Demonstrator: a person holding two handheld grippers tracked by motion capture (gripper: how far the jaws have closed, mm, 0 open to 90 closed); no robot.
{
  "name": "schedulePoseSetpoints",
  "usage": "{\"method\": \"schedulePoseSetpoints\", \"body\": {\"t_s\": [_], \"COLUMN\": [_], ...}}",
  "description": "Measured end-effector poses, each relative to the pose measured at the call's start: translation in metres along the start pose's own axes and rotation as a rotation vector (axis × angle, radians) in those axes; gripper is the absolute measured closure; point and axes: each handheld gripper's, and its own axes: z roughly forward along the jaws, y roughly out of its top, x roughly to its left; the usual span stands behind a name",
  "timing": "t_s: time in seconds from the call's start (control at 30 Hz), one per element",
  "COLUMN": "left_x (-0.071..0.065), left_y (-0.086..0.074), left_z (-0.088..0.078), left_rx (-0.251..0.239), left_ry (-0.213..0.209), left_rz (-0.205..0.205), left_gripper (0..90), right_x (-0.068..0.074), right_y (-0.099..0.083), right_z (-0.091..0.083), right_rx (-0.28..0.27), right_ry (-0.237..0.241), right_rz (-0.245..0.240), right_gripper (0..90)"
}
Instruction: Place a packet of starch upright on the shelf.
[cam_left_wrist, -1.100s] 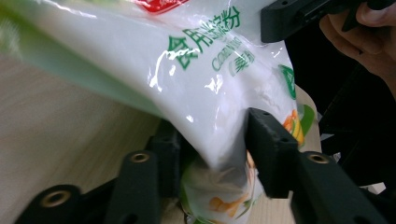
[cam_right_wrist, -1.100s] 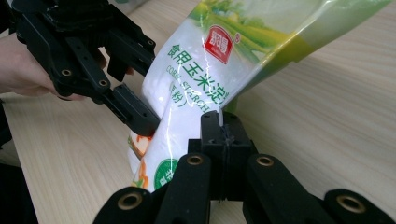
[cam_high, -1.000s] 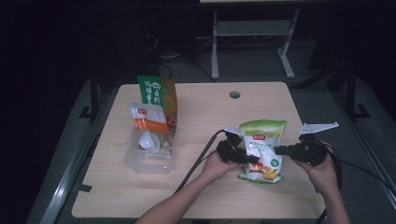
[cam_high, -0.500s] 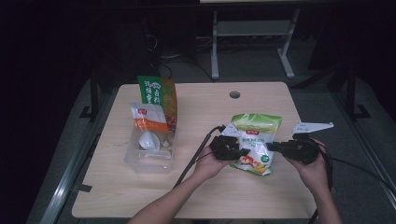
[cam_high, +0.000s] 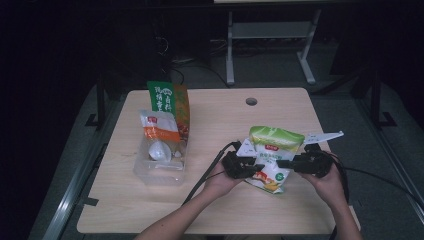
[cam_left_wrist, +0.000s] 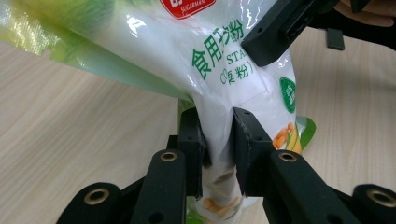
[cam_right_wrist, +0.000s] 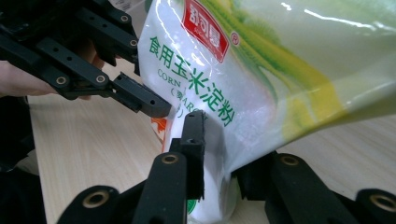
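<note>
Starch bag (cam_left_wrist: 243, 70): top cut off by frame edge. Clear tub (cam_high: 161, 170) contents too small to identify.

starch bag (cam_high: 270, 155): white w/ green top, red logo | table (cam_high: 210, 115): light wood grain

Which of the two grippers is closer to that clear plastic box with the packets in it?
The left gripper. It sits just right of the clear plastic box, pinching the corn starch bag. The right gripper is beyond the bag, farther from the box.
</note>
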Motion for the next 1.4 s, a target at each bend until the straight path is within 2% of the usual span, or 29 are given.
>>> {"method": "schedulePoseSetpoints", "body": {"t_s": [0.07, 0.2, 0.37, 0.47, 0.63, 0.73, 0.93, 1.07, 1.23, 1.4], "left_x": [0.0, 0.0, 0.001, 0.003, 0.004, 0.005, 0.006, 0.005, 0.004, 0.0], "left_y": [-0.001, -0.002, -0.005, -0.006, -0.011, -0.013, -0.017, -0.019, -0.023, -0.032], "left_z": [-0.001, -0.003, -0.007, -0.01, -0.017, -0.021, -0.027, -0.031, -0.036, -0.044], "left_rx": [0.003, 0.005, 0.003, 0.002, -0.009, 0.003, -0.014, -0.024, -0.02, -0.012], "left_ry": [0.0, -0.001, -0.005, -0.024, -0.029, -0.025, -0.024, -0.037, -0.042, -0.032], "left_rz": [-0.001, -0.003, -0.008, -0.027, -0.043, -0.054, -0.081, -0.084, -0.088, -0.083], "left_gripper": [74.6, 74.5, 74.0, 72.6, 69.6, 64.4, 58.1, 53.8, 49.8, 45.8], "right_x": [0.0, 0.004, 0.012, 0.015, 0.018, 0.02, 0.026, 0.027, 0.027, 0.029], "right_y": [0.0, 0.001, 0.005, 0.006, 0.008, 0.009, 0.01, 0.011, 0.01, 0.01], "right_z": [0.003, 0.004, 0.006, 0.006, 0.005, 0.004, 0.001, -0.001, -0.005, -0.008], "right_rx": [0.005, 0.016, 0.037, 0.034, 0.025, 0.027, 0.019, 0.006, 0.004, 0.002], "right_ry": [0.01, 0.001, -0.031, -0.036, -0.037, -0.033, -0.039, -0.036, -0.025, -0.027], "right_rz": [0.003, -0.014, -0.043, -0.051, -0.054, -0.066, -0.08, -0.092, -0.085, -0.088], "right_gripper": [71.6, 81.0, 84.8, 86.6, 87.8, 88.2, 88.5, 88.7, 88.8, 88.8]}}
